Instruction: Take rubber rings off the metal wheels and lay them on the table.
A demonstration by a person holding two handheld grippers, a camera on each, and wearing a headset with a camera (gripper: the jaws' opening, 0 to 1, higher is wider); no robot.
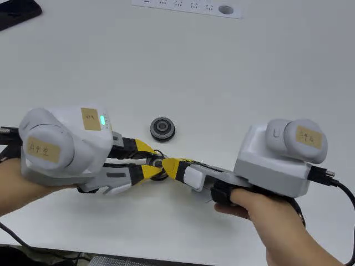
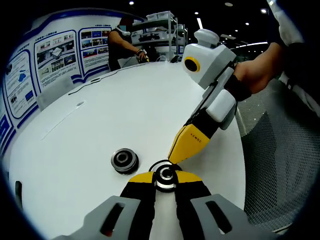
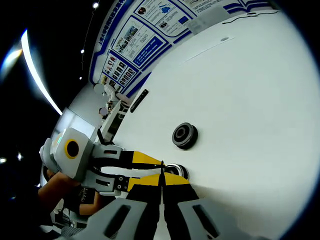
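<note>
The left gripper [image 1: 152, 162] has its jaws closed around a small metal wheel [image 2: 166, 179], holding it low over the white table [image 1: 249, 72], near the front edge. The right gripper [image 3: 161, 176] comes in from the other side with its jaws closed to a hairline. Its yellow tips sit against the wheel's rim, where the black rubber ring [image 2: 156, 165] shows as a dark arc. From here I cannot tell whether a lip of rubber is actually pinched between them. A second wheel [image 1: 162, 128] lies flat on the table just beyond the two grippers, apart from both, with its ring apparently in place.

The wheel looks solid, stiff and smooth, so it probably wants a square grip across its sides or it may twist out. The ring looks thin, soft and stretchy. It should give if caught at its outer edge and rolled over the rim, but it may snap back or slip from smooth tips.

There is plenty of bare table behind and to both sides for laying rings down. The power strip [image 1: 188, 6] and a dark object [image 1: 16, 12] sit well away at the far side. The near edge is the one to mind.
</note>
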